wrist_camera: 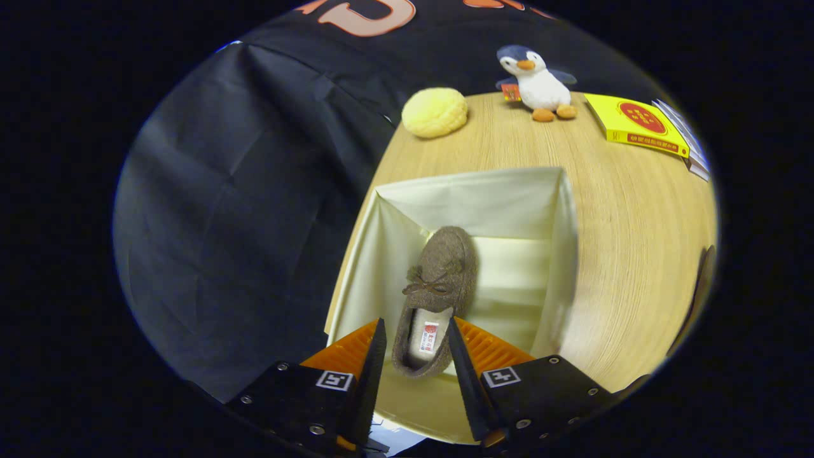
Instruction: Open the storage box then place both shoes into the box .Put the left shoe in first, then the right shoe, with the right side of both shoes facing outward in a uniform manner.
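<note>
A cream storage box [470,197] stands open on the wooden table [629,254], its near end just under my fingers. A brown felt shoe [445,261] with a small bow hangs over the box's inside, toe pointing away from me. Its heel sits between my fingers, and the pale insole with a small label faces up. My gripper [416,321] is shut on the shoe at the heel, one finger against each side of it. At the table's right end a dark brown shape [703,280] is cut off; I cannot tell whether it is the other shoe.
Beyond the box, at the table's far edge, lie a yellow bun-shaped toy [435,112], a plush penguin [537,79] and a yellow flat box [636,124] with booklets beside it. The black cloth wall [241,222] hangs close along the box's left side.
</note>
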`<state>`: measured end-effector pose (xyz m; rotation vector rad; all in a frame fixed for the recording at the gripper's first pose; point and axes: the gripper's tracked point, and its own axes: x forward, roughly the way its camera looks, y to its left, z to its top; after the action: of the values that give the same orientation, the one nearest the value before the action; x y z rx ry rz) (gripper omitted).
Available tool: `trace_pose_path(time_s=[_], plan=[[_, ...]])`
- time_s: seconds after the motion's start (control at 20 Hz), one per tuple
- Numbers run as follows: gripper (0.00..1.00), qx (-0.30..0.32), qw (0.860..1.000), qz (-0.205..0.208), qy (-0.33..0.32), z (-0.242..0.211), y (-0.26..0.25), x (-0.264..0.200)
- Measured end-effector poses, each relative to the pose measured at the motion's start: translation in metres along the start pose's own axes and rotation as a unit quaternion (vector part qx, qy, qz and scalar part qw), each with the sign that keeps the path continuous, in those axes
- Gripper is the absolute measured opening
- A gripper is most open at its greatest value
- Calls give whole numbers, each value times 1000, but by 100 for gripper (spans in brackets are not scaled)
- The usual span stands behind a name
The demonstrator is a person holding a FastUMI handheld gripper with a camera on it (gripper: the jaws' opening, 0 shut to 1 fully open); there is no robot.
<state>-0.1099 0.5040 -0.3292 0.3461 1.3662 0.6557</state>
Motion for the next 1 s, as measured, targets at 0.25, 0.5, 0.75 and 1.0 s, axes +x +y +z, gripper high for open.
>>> trace_pose_path(time_s=[0.25, 0.5, 0.75, 1.0], plan=[[82, -2, 997, -1, -73, 19, -58, -81], [94, 4, 988, -72, -137, 16, -171, -162], [95, 21, 980, -151, -131, -27, -284, -202], [90, 42, 974, -195, -102, -72, -365, -217]])
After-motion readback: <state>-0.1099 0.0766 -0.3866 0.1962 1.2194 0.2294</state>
